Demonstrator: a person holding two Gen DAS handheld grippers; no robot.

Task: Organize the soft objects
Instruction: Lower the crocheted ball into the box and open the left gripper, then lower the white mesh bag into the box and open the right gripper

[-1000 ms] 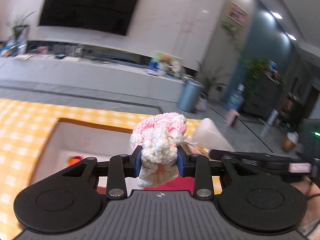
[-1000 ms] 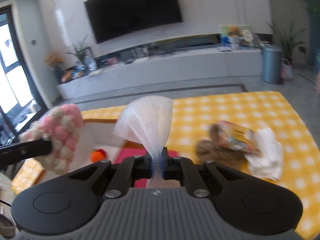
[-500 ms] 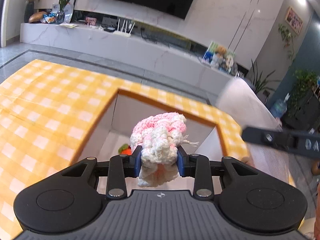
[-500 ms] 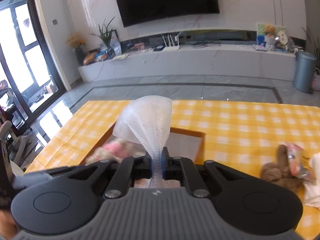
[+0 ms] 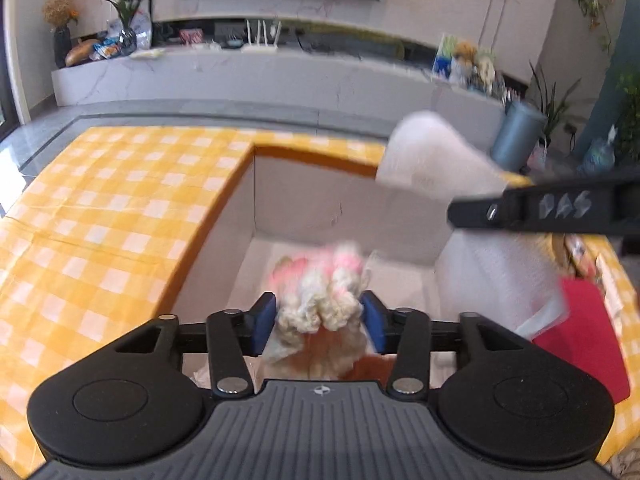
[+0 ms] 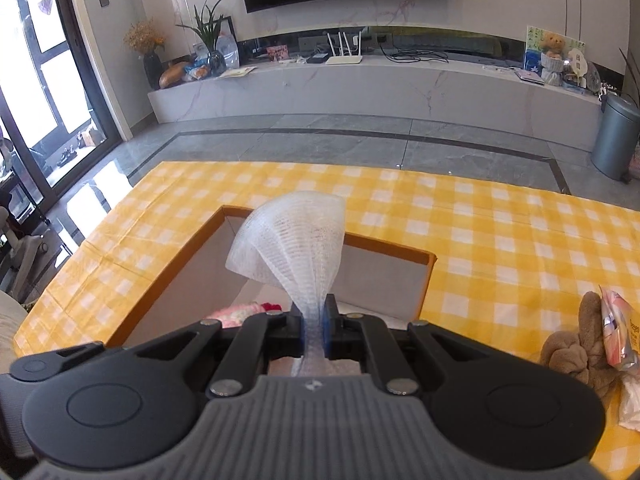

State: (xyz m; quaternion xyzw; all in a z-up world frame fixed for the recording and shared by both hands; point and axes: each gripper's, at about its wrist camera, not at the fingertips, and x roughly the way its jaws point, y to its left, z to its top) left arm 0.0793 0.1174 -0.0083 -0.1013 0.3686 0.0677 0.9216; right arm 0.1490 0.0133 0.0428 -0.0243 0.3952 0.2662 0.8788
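My left gripper (image 5: 319, 318) hangs over an open cardboard box (image 5: 320, 204), and its jaws are opening. A pink and white crocheted item (image 5: 320, 292), blurred, sits between the blue pads (image 5: 265, 318) with a narrow gap on each side. My right gripper (image 6: 315, 320) is shut on the pinched neck of a white foam net sleeve (image 6: 296, 236) above the same box (image 6: 384, 244). In the left wrist view the net (image 5: 428, 160) fans out from a right gripper finger (image 5: 520, 210) at the upper right. The crocheted item (image 6: 236, 314) shows low in the right wrist view.
The box sits on a yellow checked tablecloth (image 6: 500, 240). A red item (image 5: 580, 340) and white padding lie in the box's right side. On the cloth at the right lie a brown plush toy (image 6: 576, 352), a snack packet (image 6: 618, 328) and a white cloth (image 6: 630, 400).
The left gripper came down over the box and its jaws widened, freeing the crocheted item. The right gripper swung left with the net, from the plush toy to over the box.
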